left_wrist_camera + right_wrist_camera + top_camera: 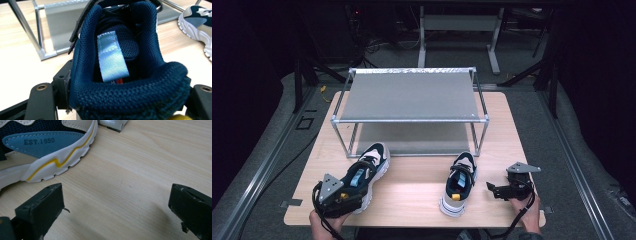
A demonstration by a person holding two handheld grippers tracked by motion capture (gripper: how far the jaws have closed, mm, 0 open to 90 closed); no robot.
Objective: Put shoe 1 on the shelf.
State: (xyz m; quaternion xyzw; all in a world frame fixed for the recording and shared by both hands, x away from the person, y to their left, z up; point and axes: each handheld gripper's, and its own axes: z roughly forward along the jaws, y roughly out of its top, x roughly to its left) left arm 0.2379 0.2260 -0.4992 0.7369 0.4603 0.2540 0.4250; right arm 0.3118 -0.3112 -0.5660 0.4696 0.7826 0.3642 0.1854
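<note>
Left gripper (343, 196) is clamped on the heel collar of the left shoe (364, 175), at the near-left part of the table (417, 187), toe pointing at the shoe rack (409, 95); in the left gripper view the padded navy collar (130, 96) is seen squeezed between the jaws, pale blue pull tab (111, 56) inside the opening. Right gripper (495, 190) is held spread, nothing between the jaws, just beside the right shoe (459, 185), which sits near the table's front edge, toe also toward the rack. In the right gripper view the white sole with yellow stripe (57, 162) lies close to one jaw but is not touched. Handling, as judged: shoes are light, uppers soft and foam-padded, soles stiffer and grippy on wood; mesh collar compresses under the pads, so the grip is likely secure but the toe may droop and swing when lifted. Heel collar or heel counter is judged the best hold; a pinch on the tongue or strap would likely deform and slip. Hard to make out: contact of the left pads is hidden by the collar bulge; whether the left shoe's sole is on the table or lifted cannot be told; rack's lower shelf is partly masked by the upper one; a yellow item at the left jaw is cut off.
</note>
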